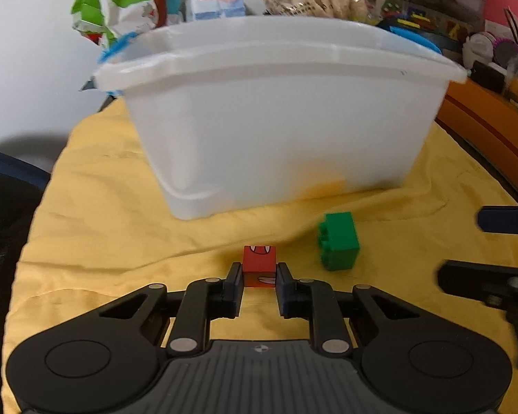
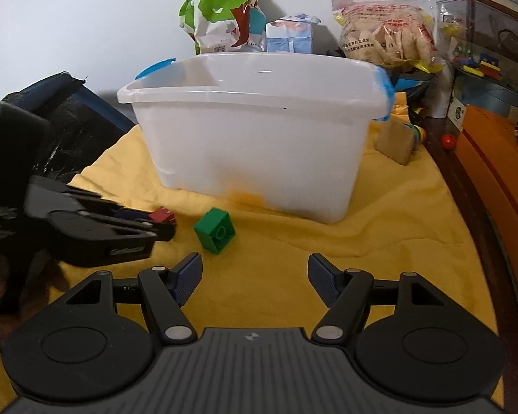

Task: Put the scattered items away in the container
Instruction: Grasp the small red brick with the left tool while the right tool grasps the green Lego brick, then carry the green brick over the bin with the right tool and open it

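Squarely between its pads, the left tool (image 1: 259, 277) pinches a glossy red cube (image 1: 259, 263); the right tool (image 2: 255, 276) gapes wide behind a studded green brick (image 2: 214, 230).

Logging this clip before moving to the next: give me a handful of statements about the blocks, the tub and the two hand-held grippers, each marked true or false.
1. The left hand-held gripper is closed on the small red toy block with a printed face. True.
2. The right hand-held gripper holds the green plastic building brick. False: it is open and empty; the brick lies on the yellow cloth.
3. The green brick is inside the translucent white plastic tub. False: it lies outside, in front of the tub.
4. The tub stands on the yellow cloth. True.
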`<action>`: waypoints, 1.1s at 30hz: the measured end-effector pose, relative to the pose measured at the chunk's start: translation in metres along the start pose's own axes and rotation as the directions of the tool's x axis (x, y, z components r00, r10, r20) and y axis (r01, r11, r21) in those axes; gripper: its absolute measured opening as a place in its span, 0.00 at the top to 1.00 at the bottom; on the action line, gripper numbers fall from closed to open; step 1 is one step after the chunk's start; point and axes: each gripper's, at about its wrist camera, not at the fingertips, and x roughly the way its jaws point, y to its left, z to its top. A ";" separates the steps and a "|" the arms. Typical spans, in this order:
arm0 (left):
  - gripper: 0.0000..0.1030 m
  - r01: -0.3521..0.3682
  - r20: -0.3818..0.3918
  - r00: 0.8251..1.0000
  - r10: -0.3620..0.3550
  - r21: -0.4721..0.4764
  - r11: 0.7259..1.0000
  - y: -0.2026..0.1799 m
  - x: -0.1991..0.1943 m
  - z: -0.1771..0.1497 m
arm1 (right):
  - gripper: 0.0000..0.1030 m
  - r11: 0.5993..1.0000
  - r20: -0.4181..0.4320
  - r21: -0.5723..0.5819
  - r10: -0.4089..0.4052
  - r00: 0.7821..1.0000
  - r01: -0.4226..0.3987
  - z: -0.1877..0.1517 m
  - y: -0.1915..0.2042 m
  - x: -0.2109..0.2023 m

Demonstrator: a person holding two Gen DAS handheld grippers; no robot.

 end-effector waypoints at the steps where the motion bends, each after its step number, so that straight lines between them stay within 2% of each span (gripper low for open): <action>1: 0.78 -0.007 0.005 1.000 0.007 -0.004 1.000 0.002 -0.003 -0.001 | 0.31 1.000 0.002 0.002 0.006 1.000 -0.006 0.002 0.003 0.006; 6: 0.78 -0.033 -0.003 0.999 0.033 -0.020 0.999 0.014 -0.006 -0.007 | 0.32 1.000 0.025 -0.027 0.003 1.000 -0.002 0.007 0.022 0.029; 9: 0.78 -0.046 -0.014 0.999 0.045 -0.032 0.998 0.020 -0.006 -0.010 | 0.39 0.999 0.012 -0.032 0.004 1.000 -0.004 0.007 0.029 0.042; 13: 0.78 -0.056 -0.023 0.998 0.055 -0.048 0.997 0.029 -0.006 -0.015 | 0.41 1.000 -0.012 -0.029 -0.004 1.000 0.003 0.008 0.031 0.058; 15: 0.78 -0.061 -0.024 0.998 0.059 -0.053 0.997 0.033 -0.006 -0.016 | 0.46 1.000 -0.016 -0.024 -0.004 1.000 0.004 0.009 0.031 0.064; 17: 0.78 -0.063 -0.024 0.998 0.061 -0.059 0.996 0.035 -0.006 -0.017 | 0.59 0.999 -0.017 -0.036 -0.007 1.000 0.007 0.010 0.033 0.069; 19: 0.78 -0.065 -0.025 0.998 0.064 -0.063 0.996 0.037 -0.006 -0.017 | 0.62 0.999 -0.027 -0.046 -0.001 1.000 -0.001 0.010 0.034 0.073; 33: 0.78 -0.060 -0.002 0.998 0.060 -0.074 0.995 0.030 -0.018 -0.001 | 0.63 1.000 0.021 -0.007 0.012 1.000 -0.012 0.011 0.022 0.038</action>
